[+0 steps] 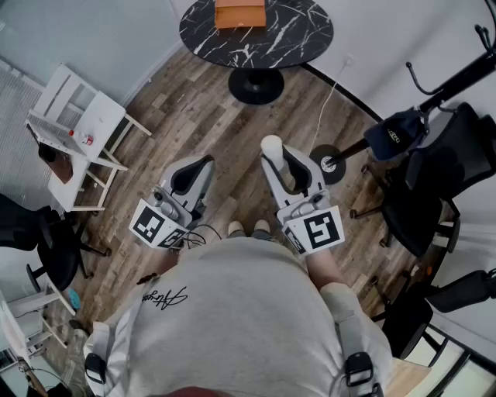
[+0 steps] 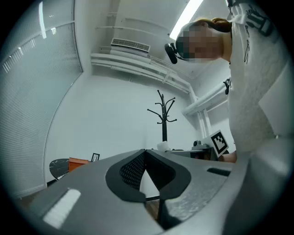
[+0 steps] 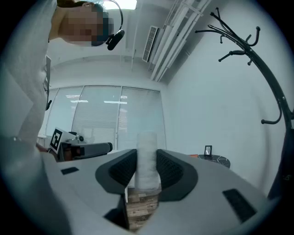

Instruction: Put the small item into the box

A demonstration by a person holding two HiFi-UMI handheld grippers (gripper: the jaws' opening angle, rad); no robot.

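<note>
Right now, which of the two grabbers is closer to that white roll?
Right. The right gripper has the white roll clamped between its jaws; the left gripper is off to the side, clear of it, jaws together.

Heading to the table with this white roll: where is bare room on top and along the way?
The marble table is bare right of the box and along its near edge. The wood floor between you and the table's foot is open. Crowded: black chairs on the right, white rack on the left.

Shirt script [image 1: 164, 297] — illegible; no other text
</note>
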